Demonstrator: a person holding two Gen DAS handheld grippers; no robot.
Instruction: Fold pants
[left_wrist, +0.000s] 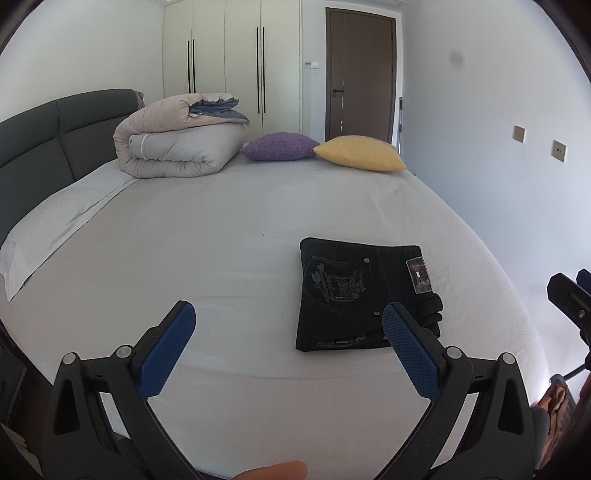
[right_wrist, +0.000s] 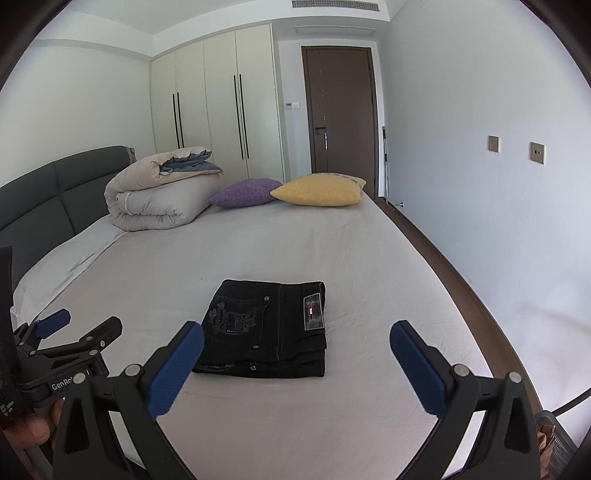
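Observation:
A pair of black jeans (left_wrist: 354, 295) lies folded into a compact rectangle on the white bed sheet (left_wrist: 221, 251), back pocket embroidery and a label facing up. In the right wrist view the jeans (right_wrist: 269, 328) sit just beyond the fingertips. My left gripper (left_wrist: 288, 325) is open and empty, above the sheet to the left of the jeans. My right gripper (right_wrist: 297, 343) is open and empty, held in front of the jeans. The left gripper also shows at the left edge of the right wrist view (right_wrist: 77, 332).
A rolled duvet (left_wrist: 177, 140) lies by the grey headboard (left_wrist: 55, 129). A purple cushion (left_wrist: 280, 146) and a yellow cushion (left_wrist: 360, 153) lie at the bed's far edge. A wardrobe (right_wrist: 218, 107), a brown door (right_wrist: 340, 110) and the right wall (right_wrist: 480, 184) bound the room.

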